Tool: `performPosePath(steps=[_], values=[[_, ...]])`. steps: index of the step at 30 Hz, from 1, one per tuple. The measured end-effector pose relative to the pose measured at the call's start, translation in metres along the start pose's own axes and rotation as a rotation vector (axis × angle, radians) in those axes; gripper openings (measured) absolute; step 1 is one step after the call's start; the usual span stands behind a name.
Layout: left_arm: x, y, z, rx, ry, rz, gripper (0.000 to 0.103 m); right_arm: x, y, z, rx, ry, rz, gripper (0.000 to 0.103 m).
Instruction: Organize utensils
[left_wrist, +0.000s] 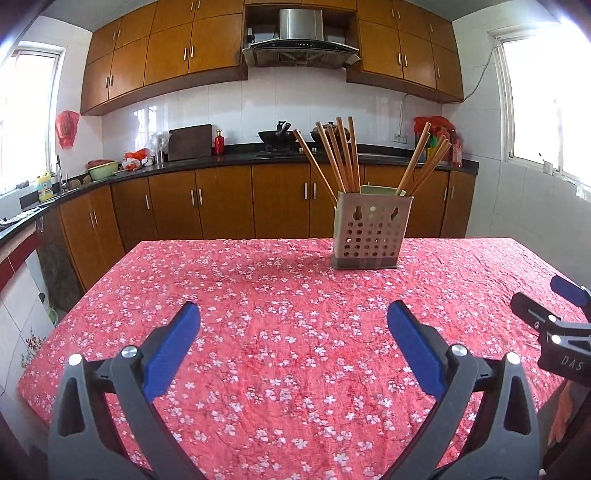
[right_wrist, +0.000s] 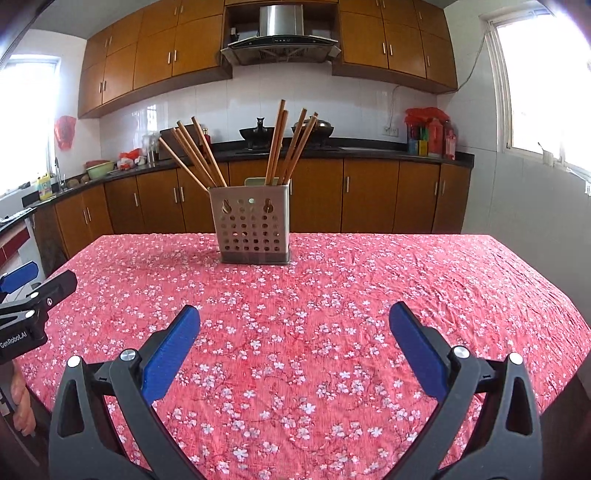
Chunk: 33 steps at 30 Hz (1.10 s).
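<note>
1. Table covering: a red tablecloth (left_wrist: 280, 332) of crinkled fabric printed with small white blossoms; it spans the whole tabletop.
2. Container: a rectangular perforated utensil holder (right_wrist: 251, 225), pale metal-look walls with rows of round holes and two keyhole slots, on a darker base; it stands upright on the cloth toward the far edge.
3. Contents: wooden chopsticks (right_wrist: 194, 155), slender and brown, in two leaning bunches, one at the left side of the holder and one at the right; a pale green insert shows at the rim.
4. Left gripper (left_wrist: 293, 310): blue ribbed pads on grey arms; jaws spread wide, nothing between them.
5. Right gripper (right_wrist: 295, 314): same build; jaws spread wide, empty; both sit well short of the holder.
</note>
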<state>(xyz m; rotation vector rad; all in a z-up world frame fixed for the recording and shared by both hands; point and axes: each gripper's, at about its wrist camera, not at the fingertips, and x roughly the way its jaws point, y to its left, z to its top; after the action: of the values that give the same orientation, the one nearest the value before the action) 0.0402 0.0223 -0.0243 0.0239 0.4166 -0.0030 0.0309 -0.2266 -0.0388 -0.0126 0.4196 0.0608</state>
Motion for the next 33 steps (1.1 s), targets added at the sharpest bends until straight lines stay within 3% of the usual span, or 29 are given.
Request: performPosePath(steps=[33], values=[[-0.0017, -0.0069, -0.0021, 0.007, -0.01, -0.006, 0.099, -0.0027, 0.0003, 0.0039, 0.003, -0.015, -0.007, 0.101]])
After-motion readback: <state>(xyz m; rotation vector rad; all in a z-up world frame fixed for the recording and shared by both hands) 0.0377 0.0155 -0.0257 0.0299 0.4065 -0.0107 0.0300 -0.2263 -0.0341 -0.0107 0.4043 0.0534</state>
